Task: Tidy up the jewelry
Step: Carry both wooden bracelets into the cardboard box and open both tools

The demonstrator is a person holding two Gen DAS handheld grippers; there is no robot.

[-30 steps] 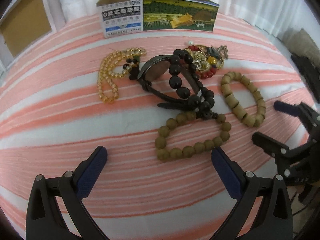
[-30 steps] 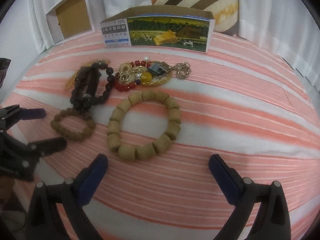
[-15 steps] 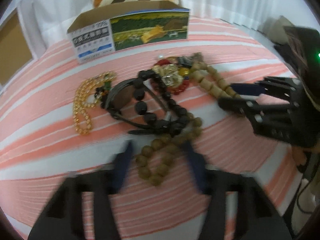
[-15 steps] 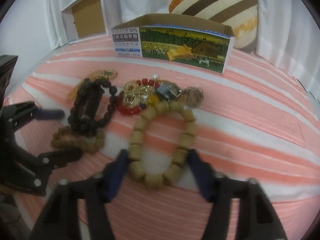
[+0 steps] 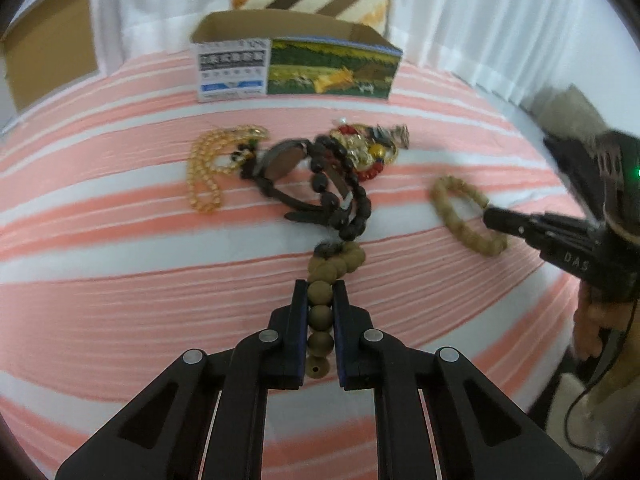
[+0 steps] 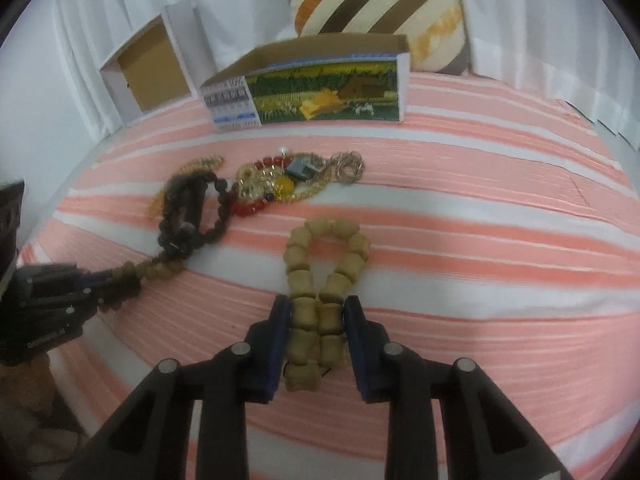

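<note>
My left gripper (image 5: pixel 320 294) is shut on a round-bead olive bracelet (image 5: pixel 334 264), squeezed flat between the pads on the striped cloth. My right gripper (image 6: pixel 316 310) is shut on a chunky tan barrel-bead bracelet (image 6: pixel 326 256), also pinched into a narrow loop. The tan bracelet (image 5: pixel 466 216) and the right gripper (image 5: pixel 500 220) show at the right of the left wrist view. A black bead bracelet (image 5: pixel 344 188) with a dark watch (image 5: pixel 282 160), a gold bead chain (image 5: pixel 208 168) and a mixed red and gold pile (image 5: pixel 368 148) lie beyond.
An open printed carton (image 5: pixel 296 66) stands at the back of the pink and white striped cloth (image 5: pixel 120 280). A second white box (image 6: pixel 148 68) stands at the back left, a striped cushion (image 6: pixel 376 0) behind the carton. The left gripper (image 6: pixel 120 280) shows at left in the right view.
Both grippers went from wide open to shut, each pinching its bracelet into a narrow loop. The tan bracelet has shifted right, away from the jewelry pile.
</note>
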